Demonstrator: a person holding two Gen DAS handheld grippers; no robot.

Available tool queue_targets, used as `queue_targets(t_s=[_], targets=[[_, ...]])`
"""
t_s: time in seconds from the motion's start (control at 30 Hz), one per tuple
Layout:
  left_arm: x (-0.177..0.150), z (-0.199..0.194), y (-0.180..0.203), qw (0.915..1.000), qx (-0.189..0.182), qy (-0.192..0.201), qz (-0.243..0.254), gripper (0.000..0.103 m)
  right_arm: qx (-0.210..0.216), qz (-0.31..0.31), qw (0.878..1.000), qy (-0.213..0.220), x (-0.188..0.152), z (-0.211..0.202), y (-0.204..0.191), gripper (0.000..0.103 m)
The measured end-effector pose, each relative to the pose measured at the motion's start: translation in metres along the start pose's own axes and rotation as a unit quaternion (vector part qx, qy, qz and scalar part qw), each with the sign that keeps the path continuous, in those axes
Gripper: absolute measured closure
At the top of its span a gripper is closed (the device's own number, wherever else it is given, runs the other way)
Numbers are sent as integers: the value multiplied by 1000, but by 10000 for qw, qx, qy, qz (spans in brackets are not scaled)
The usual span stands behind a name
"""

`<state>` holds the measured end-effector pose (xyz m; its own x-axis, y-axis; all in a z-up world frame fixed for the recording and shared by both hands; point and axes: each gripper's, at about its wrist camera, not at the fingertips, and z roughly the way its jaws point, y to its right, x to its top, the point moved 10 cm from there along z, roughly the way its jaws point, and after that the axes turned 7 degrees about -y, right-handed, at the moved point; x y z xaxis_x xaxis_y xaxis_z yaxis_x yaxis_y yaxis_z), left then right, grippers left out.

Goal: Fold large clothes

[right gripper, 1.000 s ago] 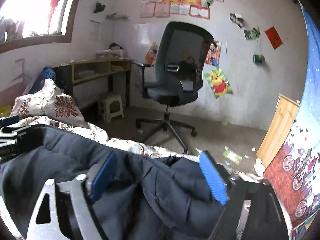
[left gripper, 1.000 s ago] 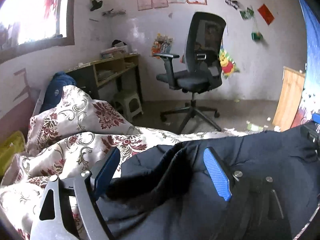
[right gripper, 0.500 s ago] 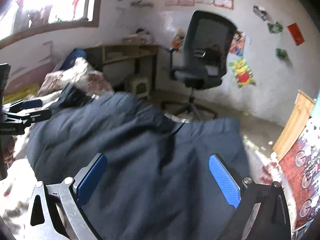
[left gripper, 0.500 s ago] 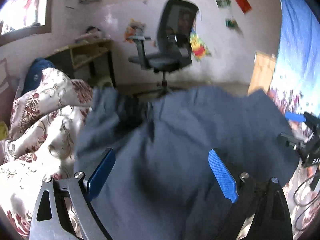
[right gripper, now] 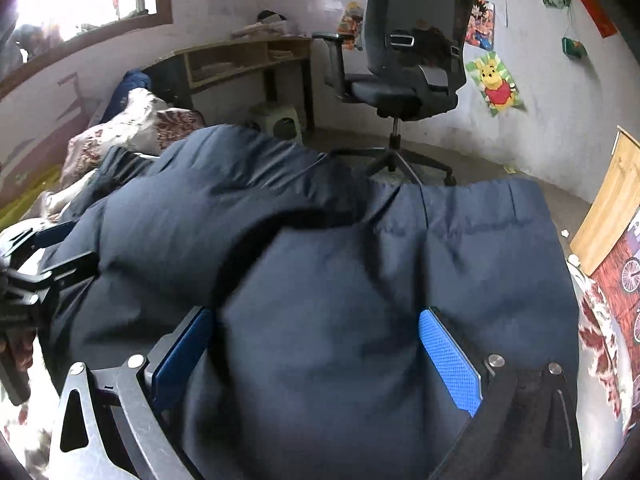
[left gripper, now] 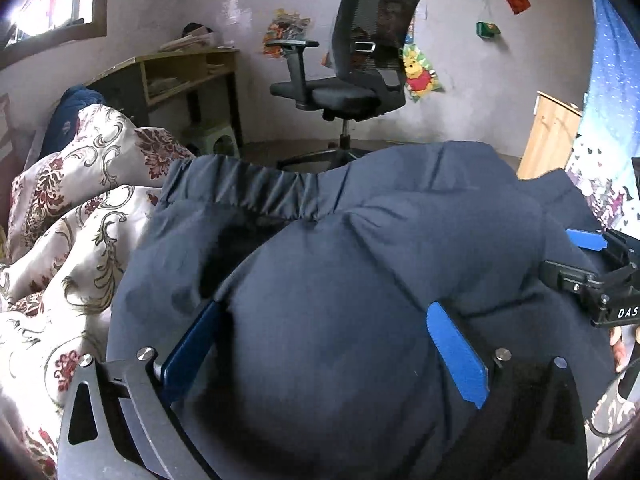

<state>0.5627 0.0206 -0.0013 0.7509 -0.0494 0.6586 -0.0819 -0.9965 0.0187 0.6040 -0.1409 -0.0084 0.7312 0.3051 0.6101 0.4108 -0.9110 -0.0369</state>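
Observation:
A large dark navy jacket (left gripper: 360, 248) lies spread over the bed, its elastic hem (left gripper: 248, 188) toward the far edge. It fills the right wrist view too (right gripper: 320, 248). My left gripper (left gripper: 324, 332) has its jaws wide apart with puffy fabric bulging between the blue pads (left gripper: 456, 348). My right gripper (right gripper: 316, 344) stands the same way, jaws wide, fabric between its pads (right gripper: 448, 356). The right gripper also shows at the right edge of the left wrist view (left gripper: 592, 268). The left gripper shows at the left edge of the right wrist view (right gripper: 36, 264).
A floral quilt (left gripper: 72, 208) is bunched on the bed at the left. A black office chair (left gripper: 360, 64) stands on the floor beyond the bed. A wooden desk (left gripper: 176, 72) and a small stool (left gripper: 208, 140) are by the wall. A wooden cabinet (left gripper: 548, 136) stands at the right.
The jacket was swung up and forward, and it now lies spread flatter with its hem toward the far edge. Both grippers came down over it and point lower.

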Motion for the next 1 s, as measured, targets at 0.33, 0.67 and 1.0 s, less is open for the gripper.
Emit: queue_targets(t_s=[0.33, 0.67, 1.0], targets=[[28, 32, -22, 9984, 245, -312, -396, 1, -212, 259, 9991, -255, 35, 36, 30, 0], [24, 44, -20, 9986, 141, -388, -341, 1, -111, 465, 9982, -361, 30, 53, 38, 0], [27, 48, -17, 9989, 103, -314, -328, 1, -71, 496, 9985, -203, 29, 55, 40, 0]])
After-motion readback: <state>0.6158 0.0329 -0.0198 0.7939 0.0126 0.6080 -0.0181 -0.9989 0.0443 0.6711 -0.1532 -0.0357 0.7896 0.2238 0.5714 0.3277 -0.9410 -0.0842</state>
